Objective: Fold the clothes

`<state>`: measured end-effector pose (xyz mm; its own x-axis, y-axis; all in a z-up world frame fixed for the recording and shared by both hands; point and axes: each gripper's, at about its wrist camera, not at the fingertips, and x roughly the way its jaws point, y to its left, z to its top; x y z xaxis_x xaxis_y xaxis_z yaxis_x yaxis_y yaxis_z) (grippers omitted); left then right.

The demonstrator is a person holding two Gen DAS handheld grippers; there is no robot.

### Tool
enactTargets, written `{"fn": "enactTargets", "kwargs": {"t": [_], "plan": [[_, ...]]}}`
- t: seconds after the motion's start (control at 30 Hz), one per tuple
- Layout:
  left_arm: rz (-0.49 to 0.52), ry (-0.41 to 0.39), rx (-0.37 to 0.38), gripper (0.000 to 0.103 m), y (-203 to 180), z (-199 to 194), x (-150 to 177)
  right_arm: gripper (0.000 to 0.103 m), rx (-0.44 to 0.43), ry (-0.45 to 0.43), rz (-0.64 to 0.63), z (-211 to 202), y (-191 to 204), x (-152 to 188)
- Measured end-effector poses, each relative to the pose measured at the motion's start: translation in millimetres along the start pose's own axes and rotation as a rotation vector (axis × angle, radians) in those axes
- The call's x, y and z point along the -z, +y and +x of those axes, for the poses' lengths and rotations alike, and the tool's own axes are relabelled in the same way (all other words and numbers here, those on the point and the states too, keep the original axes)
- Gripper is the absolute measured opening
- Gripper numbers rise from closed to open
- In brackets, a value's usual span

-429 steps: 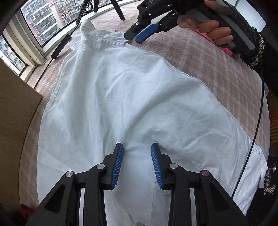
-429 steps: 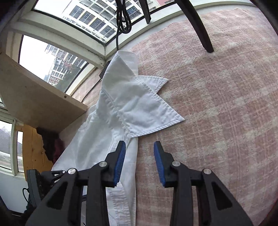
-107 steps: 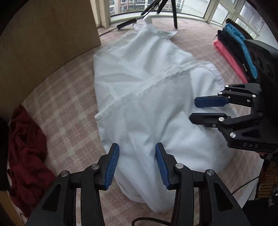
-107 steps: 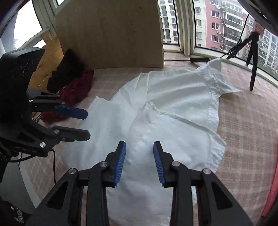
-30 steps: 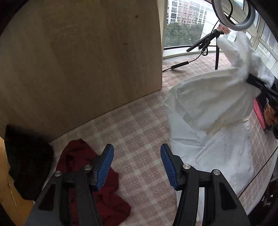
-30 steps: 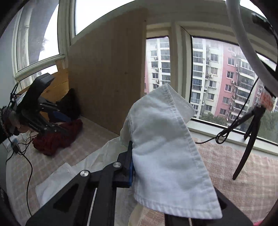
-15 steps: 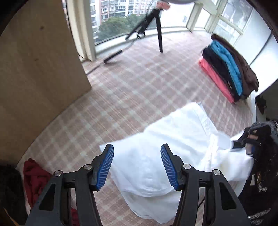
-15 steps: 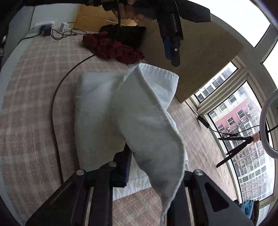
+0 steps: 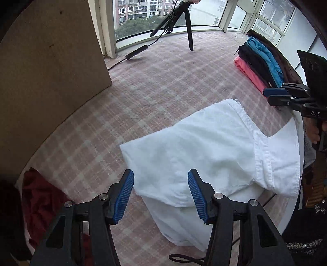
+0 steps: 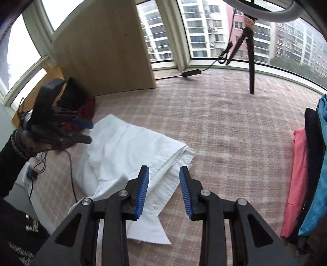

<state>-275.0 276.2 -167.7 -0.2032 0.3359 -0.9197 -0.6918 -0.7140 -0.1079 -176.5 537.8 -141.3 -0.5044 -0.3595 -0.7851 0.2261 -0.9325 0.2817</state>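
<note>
White shirt (image 9: 206, 147) lay folded on plaid bedcover (image 9: 163, 86), collar toward near edge. Left gripper (image 9: 161, 192) and right gripper (image 10: 164, 192) hung above it, both open, empty. Looked light, limp, creasable; best pinched at doubled hem.

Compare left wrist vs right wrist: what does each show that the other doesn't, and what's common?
Left wrist only: the right gripper from the side, over the shirt's far edge, and the brown garment on the folded stack.

Right wrist only: the left gripper from the side, open, the ring light overhead, and the power strip at the bed edge.

Both: the folded white shirt with its collar, the red garment, wooden board, tripod, and the pink, black and blue folded clothes.
</note>
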Motion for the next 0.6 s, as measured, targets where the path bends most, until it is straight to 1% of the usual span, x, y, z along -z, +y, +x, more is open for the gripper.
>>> {"fn": "enactTargets", "kwargs": {"t": [0.07, 0.13, 0.2, 0.23, 0.27, 0.3, 0.33, 0.37, 0.4, 0.43, 0.5, 0.57, 0.6], "plan": [[-0.025, -0.030, 0.014, 0.052, 14.5, -1.1, -9.6, 0.031, -0.004, -0.020, 0.031, 13.5, 2.5, -12.9], [-0.030, -0.058, 0.030, 0.052, 22.6, 3.8, -23.3, 0.031, 0.009, -0.031, 0.019, 27.1, 13.5, -23.4], [-0.022, -0.074, 0.047, 0.052, 26.7, 11.8, -37.5, 0.030, 0.009, -0.017, 0.010, 47.4, 25.0, -29.2], [-0.014, -0.051, 0.023, 0.052, 30.5, 23.6, -41.0, 0.029, 0.014, 0.001, 0.008, 59.6, 29.1, -31.0], [-0.005, -0.026, -0.002, 0.053, 34.3, 35.8, -44.2, 0.026, 0.031, 0.031, 0.003, 71.9, 29.1, -30.8], [0.003, -0.001, -0.027, 0.051, 38.1, 48.1, -47.4, 0.024, 0.063, 0.067, -0.008, 83.3, 25.7, -29.3], [-0.025, 0.053, -0.034, 0.045, 48.0, 60.1, -40.9, 0.022, 0.094, 0.103, -0.019, 94.8, 22.3, -27.8], [-0.056, 0.109, -0.040, 0.042, 58.2, 72.0, -33.7, 0.011, 0.129, 0.143, -0.018, 103.9, 15.3, -24.6], [-0.089, 0.110, -0.026, 0.042, 68.7, 69.1, -25.1, 0.002, 0.166, 0.189, -0.004, 110.2, 3.6, -19.5], [-0.123, 0.107, -0.011, 0.041, 79.2, 65.3, -16.4, 0.000, 0.184, 0.201, 0.026, 108.3, -6.4, -17.0], [-0.164, 0.052, 0.017, 0.041, 94.1, 44.5, -6.4, 0.002, 0.171, 0.155, 0.103, 89.2, -17.3, -17.7], [-0.206, 0.021, 0.029, 0.042, 100.0, 29.3, -3.8, 0.006, 0.139, 0.144, 0.105, 84.3, -9.8, -15.6], [-0.217, 0.016, 0.014, 0.042, 98.3, 23.4, -3.5, 0.006, 0.123, 0.139, 0.106, 81.9, -6.0, -14.5]]}}
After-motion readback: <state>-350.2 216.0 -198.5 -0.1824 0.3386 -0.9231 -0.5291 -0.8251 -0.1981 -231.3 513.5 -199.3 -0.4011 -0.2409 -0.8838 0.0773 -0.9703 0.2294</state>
